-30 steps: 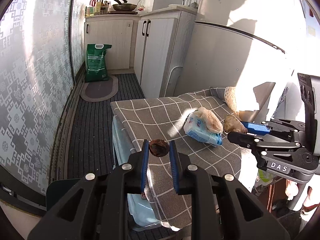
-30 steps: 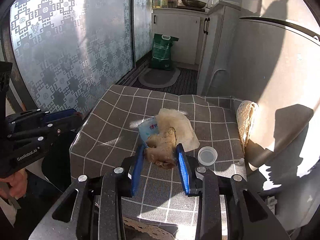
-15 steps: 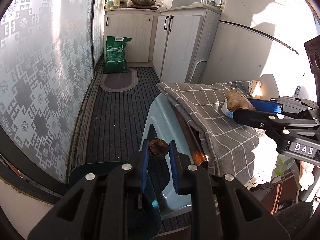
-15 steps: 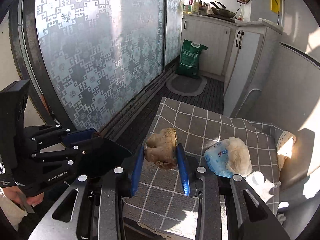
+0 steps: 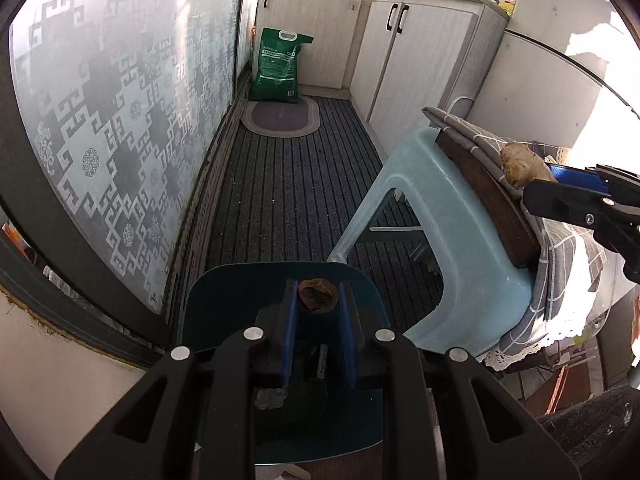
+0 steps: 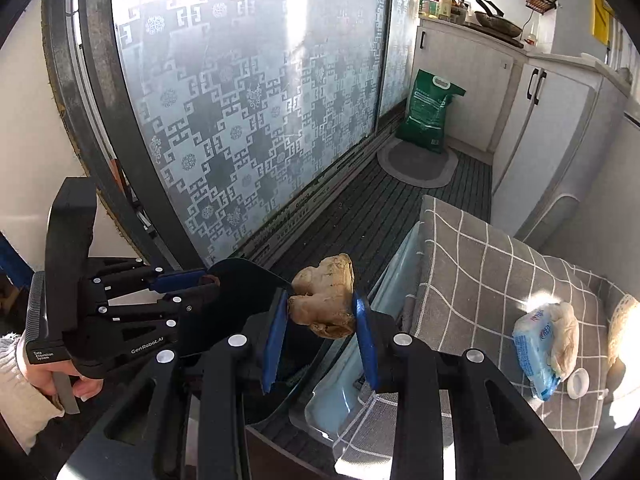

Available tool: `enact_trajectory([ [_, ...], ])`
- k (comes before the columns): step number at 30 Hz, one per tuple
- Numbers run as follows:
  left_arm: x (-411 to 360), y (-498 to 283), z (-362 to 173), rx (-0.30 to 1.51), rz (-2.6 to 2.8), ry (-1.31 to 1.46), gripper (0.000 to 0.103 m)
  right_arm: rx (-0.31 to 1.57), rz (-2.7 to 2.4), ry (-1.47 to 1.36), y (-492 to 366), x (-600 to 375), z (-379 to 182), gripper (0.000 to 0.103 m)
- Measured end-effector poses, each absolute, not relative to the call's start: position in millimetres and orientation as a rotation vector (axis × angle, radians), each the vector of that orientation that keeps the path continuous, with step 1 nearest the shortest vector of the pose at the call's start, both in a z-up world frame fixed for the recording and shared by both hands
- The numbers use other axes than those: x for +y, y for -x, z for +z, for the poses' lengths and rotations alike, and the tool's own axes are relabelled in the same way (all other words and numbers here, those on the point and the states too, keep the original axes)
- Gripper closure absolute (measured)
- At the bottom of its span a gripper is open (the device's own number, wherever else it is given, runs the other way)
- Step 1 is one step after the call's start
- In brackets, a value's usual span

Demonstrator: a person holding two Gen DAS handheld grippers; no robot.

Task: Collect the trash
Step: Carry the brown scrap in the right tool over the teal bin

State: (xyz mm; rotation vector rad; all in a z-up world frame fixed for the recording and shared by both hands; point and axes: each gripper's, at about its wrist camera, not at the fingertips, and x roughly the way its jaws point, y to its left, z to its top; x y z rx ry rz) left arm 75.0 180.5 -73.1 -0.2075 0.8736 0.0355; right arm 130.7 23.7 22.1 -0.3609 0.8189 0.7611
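Left gripper (image 5: 318, 300) clamps a small dark brown shrivelled husk-like scrap (image 5: 317, 295) between its blue pads, hanging over the open dark teal plastic bin (image 5: 240, 292) on the floor. Right gripper (image 6: 322, 312) is closed on a knobbly tan lump of ginger-like root (image 6: 326, 300), held above the left edge of the counter (image 6: 500, 276), which wears a grey checked cloth, beside the bin's dark rim. A pale blue plastic stool (image 5: 452, 240) shows under the cloth. Near the counter's right edge lies a blue wet-wipe pack (image 6: 534, 354) with a crumpled beige tissue (image 6: 564, 336) on top, white round cap (image 6: 578, 383) just beside. A hand (image 6: 68, 380) in a white sleeve grips the left handle.
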Motion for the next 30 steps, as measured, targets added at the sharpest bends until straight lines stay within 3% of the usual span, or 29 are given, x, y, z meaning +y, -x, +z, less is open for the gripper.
enact_trajectory([
  [12, 211, -64, -111, 0.968, 0.085, 0.216, 0.081, 0.869, 0.829, 0.406, -117, 73, 2, 0.07],
  [26, 223, -54, -110, 0.963, 0.084, 0.231, 0.081, 0.957, 0.832, 0.422, -122, 93, -25, 0.07],
  [30, 223, -53, -108, 0.958, 0.077, 0.236, 0.074, 0.969, 0.83, 0.427, -123, 95, -29, 0.07],
])
